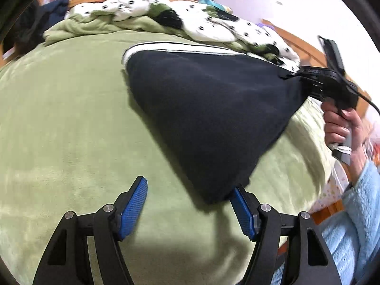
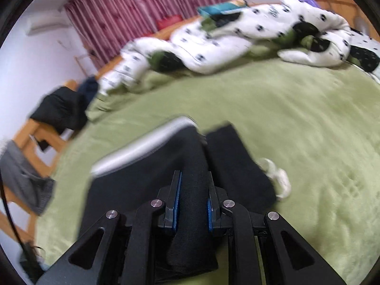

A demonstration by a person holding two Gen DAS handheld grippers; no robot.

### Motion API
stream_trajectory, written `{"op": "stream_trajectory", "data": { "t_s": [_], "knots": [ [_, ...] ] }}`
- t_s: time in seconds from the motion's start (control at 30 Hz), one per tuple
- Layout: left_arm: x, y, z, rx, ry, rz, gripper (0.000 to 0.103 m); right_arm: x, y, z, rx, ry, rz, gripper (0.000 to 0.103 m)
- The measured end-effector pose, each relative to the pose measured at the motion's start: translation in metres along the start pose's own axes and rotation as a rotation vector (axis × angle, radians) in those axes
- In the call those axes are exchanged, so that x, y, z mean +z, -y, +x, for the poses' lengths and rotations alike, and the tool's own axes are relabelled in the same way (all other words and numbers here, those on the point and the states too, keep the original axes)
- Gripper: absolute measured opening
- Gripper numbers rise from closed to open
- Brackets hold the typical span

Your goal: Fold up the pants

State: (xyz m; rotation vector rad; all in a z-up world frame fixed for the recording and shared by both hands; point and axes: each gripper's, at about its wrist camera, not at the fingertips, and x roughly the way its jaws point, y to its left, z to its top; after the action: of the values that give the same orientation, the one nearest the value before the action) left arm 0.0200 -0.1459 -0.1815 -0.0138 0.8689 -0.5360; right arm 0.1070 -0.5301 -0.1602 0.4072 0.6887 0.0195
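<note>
Navy fleece is what I have hold of: the pants point(image 1: 209, 118) hang in a lifted sheet over the green blanket point(image 1: 71, 118) of the bed, pulled up at one corner by my right tongs point(image 2: 192, 190). From the right wrist view those tongs are clamped tight on a bunched band of the dark cloth, with the white-striped edge point(image 2: 142, 147) trailing off to the left. My left tongs point(image 1: 187, 209) stand apart and grip nothing; the low hanging corner of the pants only brushes the inner face of the right-hand pad point(image 1: 242, 213).

I judge the step to be carrying one end of the pants over for a fold, with the far edge resting near the spotted quilt point(image 1: 213, 23). The next move, as I read it, calls for the left tongs to catch that loose lower corner so that both corners travel together and the cloth lands flat instead of slumping.

Room is generous to the left and in front: the blanket lies bare and wide there. Tighter spots are the heaped spotted quilt along the far side, the wooden bed frame point(image 2: 35, 133) with dark clothes point(image 2: 61, 109) draped on it, and, on the right, my own hand point(image 1: 342, 128) and pale blue sleeve point(image 1: 356, 213) close to the bed's near edge. A white drawstring point(image 2: 277, 178) lies loose on the blanket beside the cloth and could snag.
</note>
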Motion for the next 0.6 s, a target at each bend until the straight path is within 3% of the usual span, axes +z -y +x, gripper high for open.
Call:
{"op": "stream_trajectory", "data": {
  "t_s": [0.07,0.13,0.23,0.33,0.43,0.53,0.6],
  "knots": [
    [-0.001,0.004,-0.002,0.005,0.01,0.036,0.067,-0.005,0.002,-0.004,0.016,0.018,-0.006,0.017],
    [-0.007,0.004,-0.002,0.026,0.008,0.053,0.068,-0.009,0.001,0.003,-0.024,0.014,-0.03,0.017],
    [-0.006,0.005,0.001,0.023,-0.024,0.032,0.067,-0.018,0.0,0.023,-0.097,-0.064,-0.073,0.018],
    [0.001,0.007,-0.015,-0.025,0.0,0.021,0.067,-0.017,-0.007,-0.004,-0.121,-0.021,-0.08,0.024],
    [0.012,0.006,-0.033,-0.02,0.063,0.014,0.067,-0.022,-0.019,-0.033,-0.11,0.097,-0.097,0.027],
    [0.026,0.009,-0.027,-0.009,0.061,-0.004,0.067,-0.029,-0.034,-0.035,-0.089,0.118,-0.154,0.027],
    [0.029,0.013,-0.014,0.001,0.03,-0.016,0.067,-0.035,-0.038,-0.022,-0.117,0.078,-0.211,0.027]
  ]
}}
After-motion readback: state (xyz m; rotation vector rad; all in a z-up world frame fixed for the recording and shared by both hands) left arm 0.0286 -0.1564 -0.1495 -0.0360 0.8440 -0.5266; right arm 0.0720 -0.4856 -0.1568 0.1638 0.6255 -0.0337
